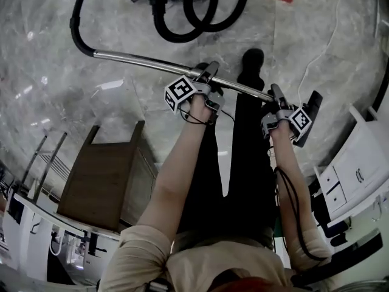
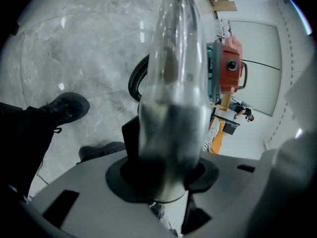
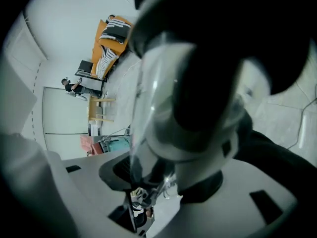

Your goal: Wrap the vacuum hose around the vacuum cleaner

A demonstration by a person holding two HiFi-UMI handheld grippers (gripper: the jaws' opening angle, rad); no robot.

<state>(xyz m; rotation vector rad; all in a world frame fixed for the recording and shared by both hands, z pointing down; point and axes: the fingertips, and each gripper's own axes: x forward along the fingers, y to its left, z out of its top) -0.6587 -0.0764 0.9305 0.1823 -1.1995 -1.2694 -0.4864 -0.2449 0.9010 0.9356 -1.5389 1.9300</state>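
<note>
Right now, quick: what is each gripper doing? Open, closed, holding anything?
Left gripper: closed on the metal vacuum tube.
Right gripper: closed on the same tube, farther along it.

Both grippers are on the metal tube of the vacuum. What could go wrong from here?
The metal tube is smooth and round, so it may slip or roll in the left gripper or right gripper. The hose lies in loose loops on the floor near the person's shoe; pulling the tube could drag it underfoot or kink it.
</note>
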